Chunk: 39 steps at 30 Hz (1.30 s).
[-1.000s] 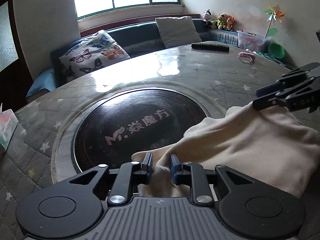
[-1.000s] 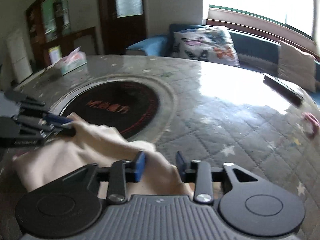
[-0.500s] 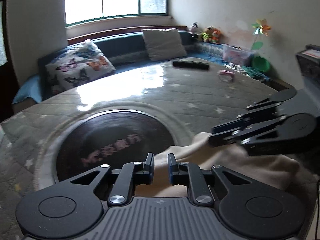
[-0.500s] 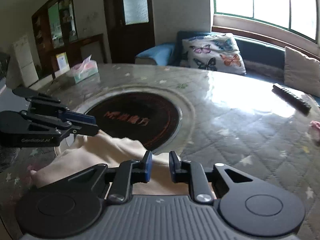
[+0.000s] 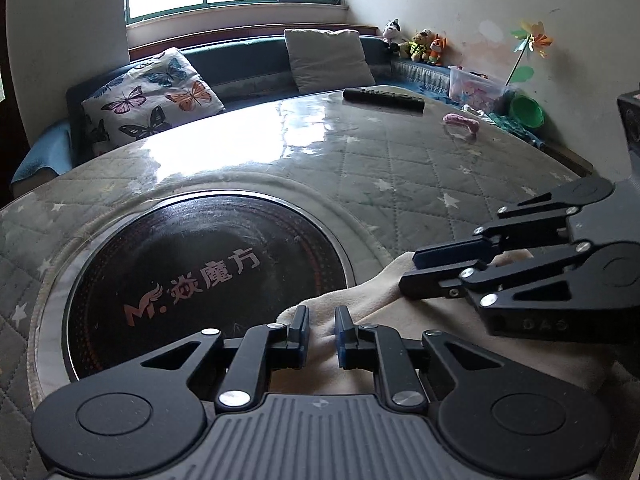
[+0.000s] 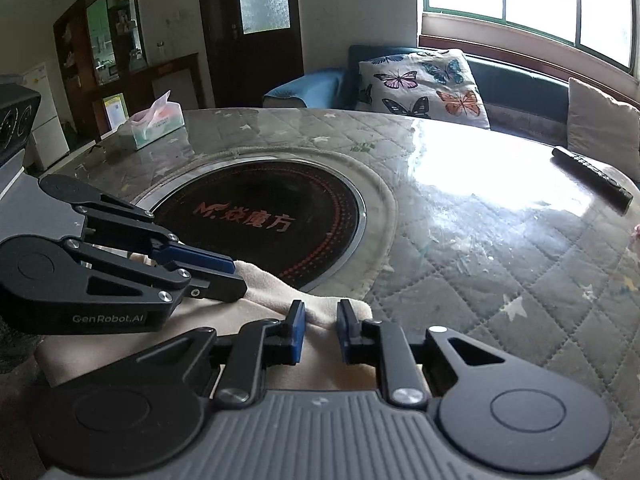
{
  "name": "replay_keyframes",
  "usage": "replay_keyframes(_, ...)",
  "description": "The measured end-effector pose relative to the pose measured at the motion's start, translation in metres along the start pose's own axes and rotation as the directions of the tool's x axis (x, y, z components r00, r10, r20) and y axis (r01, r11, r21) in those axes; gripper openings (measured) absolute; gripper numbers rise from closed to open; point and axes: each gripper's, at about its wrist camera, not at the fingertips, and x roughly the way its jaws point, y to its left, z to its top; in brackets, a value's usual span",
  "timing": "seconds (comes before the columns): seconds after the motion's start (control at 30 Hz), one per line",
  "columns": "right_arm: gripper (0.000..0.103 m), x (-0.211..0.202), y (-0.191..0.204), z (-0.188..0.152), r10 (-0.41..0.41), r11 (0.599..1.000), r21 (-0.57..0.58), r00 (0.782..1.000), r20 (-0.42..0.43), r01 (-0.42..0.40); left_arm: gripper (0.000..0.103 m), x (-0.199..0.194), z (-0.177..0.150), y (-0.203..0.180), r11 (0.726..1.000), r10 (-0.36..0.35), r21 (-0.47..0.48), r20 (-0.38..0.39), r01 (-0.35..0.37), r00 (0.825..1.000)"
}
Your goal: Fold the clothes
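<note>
A cream garment [image 5: 372, 300] lies on the near edge of the round table, beside the dark hob disc [image 5: 200, 272]; it also shows in the right wrist view [image 6: 272, 300]. My left gripper [image 5: 321, 330] is narrowly closed on a fold of its edge, with cloth between the pads. My right gripper [image 6: 320, 330] is narrowly closed on another fold of the same edge. Each gripper shows from the side in the other view: the right gripper [image 5: 412, 270] and the left gripper [image 6: 236, 276], both over the cloth.
The quilted table cover [image 5: 400, 168] carries a black remote [image 5: 383, 99], a pink item [image 5: 460, 122] and a tissue box [image 6: 154, 126]. A bench with a butterfly cushion [image 5: 152, 100] and a grey cushion [image 5: 328, 60] runs behind the table.
Both grippers have pulled the garment back toward the near edge and drawn close together. The cloth has gone from spread and lifted to bunched low on the table.
</note>
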Motion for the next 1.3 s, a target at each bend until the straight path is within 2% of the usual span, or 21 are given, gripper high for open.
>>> replay_keyframes(0.2,0.016,-0.027,0.003,-0.001,-0.012,1.0,-0.019,0.999,0.041,0.013,0.015,0.0,0.0,-0.004,1.0,0.016,0.01,0.002,-0.016,1.0)
replay_keyframes(0.33,0.016,-0.043,0.002,-0.009,-0.023,0.999,-0.024,0.999,0.039,0.024,0.015,0.0,-0.001,-0.006,0.999,0.03,0.016,0.005,-0.03,1.0)
replay_keyframes(0.57,0.016,-0.047,-0.02,-0.034,-0.09,0.994,0.064,0.996,0.022,0.088,0.016,0.001,-0.001,-0.011,0.998,0.049,0.032,0.007,-0.049,0.999)
replay_keyframes(0.87,0.02,-0.058,-0.035,-0.042,-0.1,0.988,0.123,0.994,0.055,0.092,0.016,0.0,-0.001,-0.012,0.997,0.067,0.038,0.016,-0.067,0.998)
replay_keyframes(1.13,0.02,-0.093,-0.035,-0.041,-0.12,0.988,0.107,0.988,0.097,0.11,0.016,-0.035,-0.004,-0.026,0.997,0.048,0.055,0.095,-0.054,0.994)
replay_keyframes(1.3,0.02,-0.103,-0.01,-0.049,-0.07,0.997,0.035,0.991,0.11,0.067,0.017,-0.057,-0.022,-0.043,0.995,0.003,0.095,0.112,-0.014,0.994)
